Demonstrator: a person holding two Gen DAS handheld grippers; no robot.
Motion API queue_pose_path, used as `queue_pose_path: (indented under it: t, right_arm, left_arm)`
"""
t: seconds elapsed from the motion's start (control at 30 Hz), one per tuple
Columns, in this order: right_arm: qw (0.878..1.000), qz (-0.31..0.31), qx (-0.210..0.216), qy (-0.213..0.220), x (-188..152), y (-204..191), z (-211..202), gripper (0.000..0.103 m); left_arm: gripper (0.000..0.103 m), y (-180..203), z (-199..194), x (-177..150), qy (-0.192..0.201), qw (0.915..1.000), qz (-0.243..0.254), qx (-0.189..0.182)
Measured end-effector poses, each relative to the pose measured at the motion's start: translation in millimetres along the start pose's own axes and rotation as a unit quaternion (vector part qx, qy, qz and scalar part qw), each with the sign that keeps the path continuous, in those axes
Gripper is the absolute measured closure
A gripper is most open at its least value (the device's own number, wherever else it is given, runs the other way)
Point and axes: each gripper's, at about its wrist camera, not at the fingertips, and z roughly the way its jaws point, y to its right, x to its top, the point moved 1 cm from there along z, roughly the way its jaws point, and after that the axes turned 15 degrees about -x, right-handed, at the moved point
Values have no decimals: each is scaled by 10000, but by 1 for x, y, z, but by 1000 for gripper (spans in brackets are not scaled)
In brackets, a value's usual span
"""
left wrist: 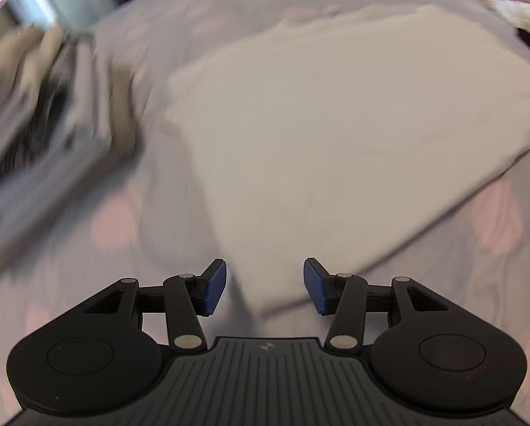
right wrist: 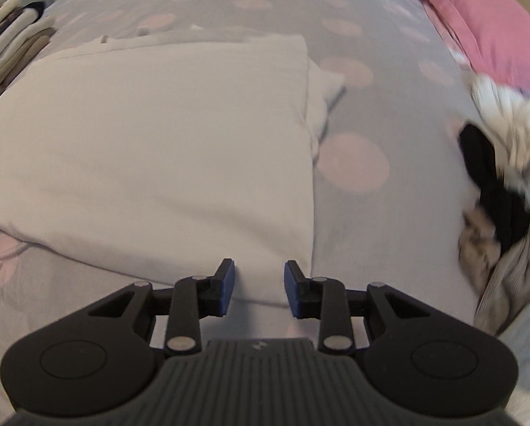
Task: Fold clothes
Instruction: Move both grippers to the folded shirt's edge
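Now, left gripper [left wrist: 265,285]: jaws apart, empty, poised over near corner of shirt [left wrist: 329,135].
Right gripper [right wrist: 259,289]: jaws apart, nothing between pads, over near right corner of same shirt.
Shirt: beige, part-folded, flat on bed [right wrist: 389,248]; tucked sleeve peeking from right edge.
Risk, pinch: likely catching top layer only, or sheet with it, so fold opens or bedding lifts.
Risk, skew: uneven corner grips, hence crooked crease.
Risk, sleeve: could slip out on lifting.
Stack [right wrist: 9,49]: folded, far left; sweeping hem could topple it.
Pile [right wrist: 503,191]: unfolded, right; could snag.
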Motion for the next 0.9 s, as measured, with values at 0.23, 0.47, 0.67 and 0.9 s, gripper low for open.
queue_pose_path:
  t: [0.23,0.47,0.67,0.9]
  right_arm:
    - [9947,1008,115,-193,-23,19,-15,63]
    - [9277,3516,1187,-418,-50,50,-23,49]
    - [8917,4206,1543,-648,-65,51,-11,57]
    - [8595,4709,1809,-822,-69,53,5,60]
  left_arm:
    - [53,-17,-33,-24,495,9898,-1315,238]
    - [55,-44,-52,-49,1583,9044,-3859,-894]
    - [58,-47,-38,-52,1732,8681,-4480,-1256]
    - [58,-37,-10,-49,1485,8582,-4720,-1363]
